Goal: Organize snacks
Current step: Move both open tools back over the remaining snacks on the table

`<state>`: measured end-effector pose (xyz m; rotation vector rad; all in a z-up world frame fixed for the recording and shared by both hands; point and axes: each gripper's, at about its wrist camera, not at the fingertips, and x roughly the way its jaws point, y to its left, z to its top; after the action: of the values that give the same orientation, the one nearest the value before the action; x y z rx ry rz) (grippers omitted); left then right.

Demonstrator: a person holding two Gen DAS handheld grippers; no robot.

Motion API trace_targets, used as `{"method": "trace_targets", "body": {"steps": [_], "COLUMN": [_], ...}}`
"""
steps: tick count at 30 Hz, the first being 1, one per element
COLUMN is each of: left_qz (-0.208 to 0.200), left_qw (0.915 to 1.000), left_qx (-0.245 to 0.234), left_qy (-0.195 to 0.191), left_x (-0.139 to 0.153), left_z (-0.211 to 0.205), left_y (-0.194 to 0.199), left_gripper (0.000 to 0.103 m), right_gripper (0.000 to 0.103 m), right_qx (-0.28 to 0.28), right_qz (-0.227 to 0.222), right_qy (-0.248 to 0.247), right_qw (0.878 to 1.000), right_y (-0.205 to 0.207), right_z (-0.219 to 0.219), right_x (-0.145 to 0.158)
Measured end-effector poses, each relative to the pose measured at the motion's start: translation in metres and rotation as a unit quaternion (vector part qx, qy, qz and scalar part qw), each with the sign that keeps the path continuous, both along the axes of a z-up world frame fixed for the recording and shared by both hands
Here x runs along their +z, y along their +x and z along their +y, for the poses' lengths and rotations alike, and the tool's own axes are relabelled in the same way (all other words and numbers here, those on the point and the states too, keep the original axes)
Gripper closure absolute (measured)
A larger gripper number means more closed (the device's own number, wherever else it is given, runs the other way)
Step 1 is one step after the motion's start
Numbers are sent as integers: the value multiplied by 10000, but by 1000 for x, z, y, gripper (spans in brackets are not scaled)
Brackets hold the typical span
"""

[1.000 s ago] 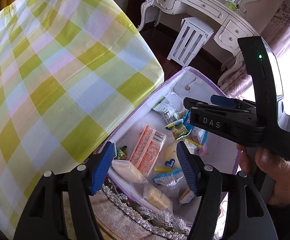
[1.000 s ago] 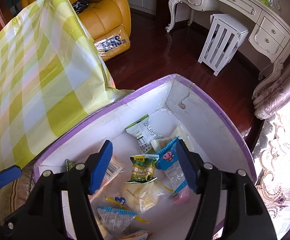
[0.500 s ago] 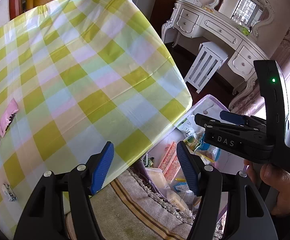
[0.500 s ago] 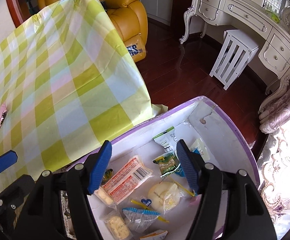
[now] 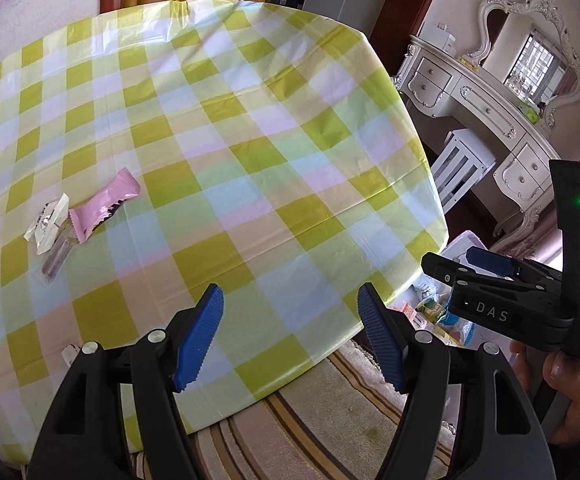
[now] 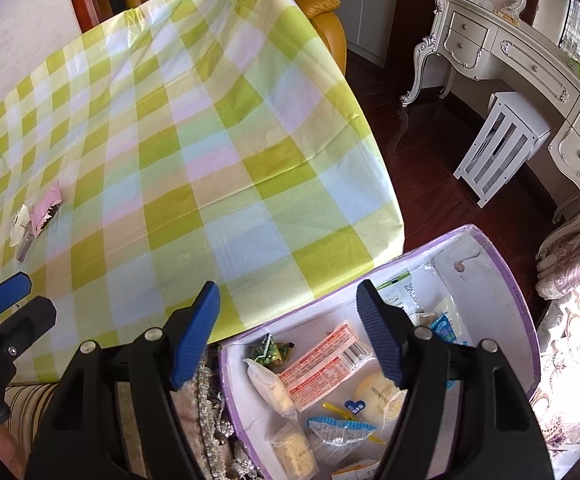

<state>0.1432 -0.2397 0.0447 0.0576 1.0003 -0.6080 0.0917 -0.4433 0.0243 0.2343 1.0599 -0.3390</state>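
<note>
Left wrist: pink snack (image 5: 104,206) far left of tongs (image 5: 290,336).

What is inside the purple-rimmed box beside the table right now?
The box holds loose snack packets: an orange-and-white barcoded packet, a green packet, a round pale bun and clear-wrapped pastries. The right gripper hides part of the contents.

I count three snacks on the table (image 5: 250,128): one pink bar (image 5: 104,205), one white packet (image 5: 48,224), one clear wrapper (image 5: 54,261). I count one box (image 6: 518,304); about ten snacks lie in it, exact total unclear. I count two grippers: left (image 5: 290,330), right (image 6: 288,328). One stool (image 6: 500,146), one armchair (image 6: 322,8)
</note>
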Motion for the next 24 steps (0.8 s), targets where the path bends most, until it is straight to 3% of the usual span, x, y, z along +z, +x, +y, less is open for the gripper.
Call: {"method": "trace_targets", "body": {"steps": [13,24], "left_qz": [13,317], "left_qw": [9975,9854], "left_qx": [684,1672], "left_qy": [175,22], "left_x": [-15,-27], "left_z": [67,151], "left_y": [5,15], "left_gripper": [35,37], "right_gripper": [28,27], "right_qx": [570,1093], "right_qz": [-68,10], "right_qy": [197,535], "right_qw": [9982,9926], "right_y": [27,49], "right_z": [55,98], "right_x": [2,-15]}}
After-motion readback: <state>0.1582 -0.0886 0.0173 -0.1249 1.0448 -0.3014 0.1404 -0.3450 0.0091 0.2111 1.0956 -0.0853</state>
